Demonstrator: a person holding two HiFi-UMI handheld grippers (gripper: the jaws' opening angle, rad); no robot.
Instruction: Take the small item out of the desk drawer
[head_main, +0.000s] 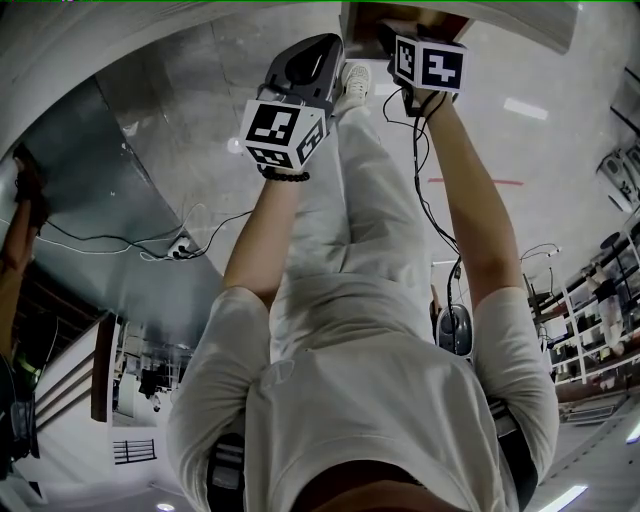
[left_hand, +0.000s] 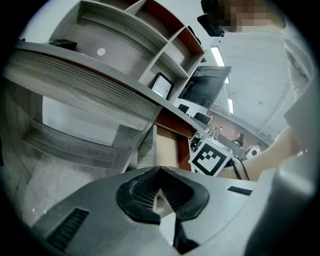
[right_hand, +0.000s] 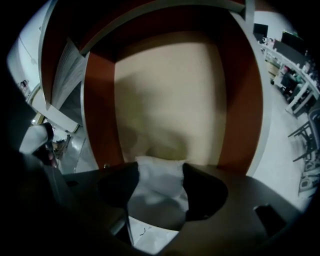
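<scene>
Right gripper (right_hand: 160, 169) is clamping white pouch (right_hand: 157, 195) at drawer's (right_hand: 170, 90) 6 o'clock; left gripper (left_hand: 159, 171) is sitting with jaws together, empty.

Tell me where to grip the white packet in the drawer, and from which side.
Pinch the packet across its two side edges, coming down through the open top of the drawer: it lies flat on the drawer floor, looks soft, and is narrow. The right hand-held gripper has its jaws against both edges.

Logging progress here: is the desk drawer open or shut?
Open: the right gripper view looks into the drawer, its beige floor and reddish side walls exposed.
</scene>
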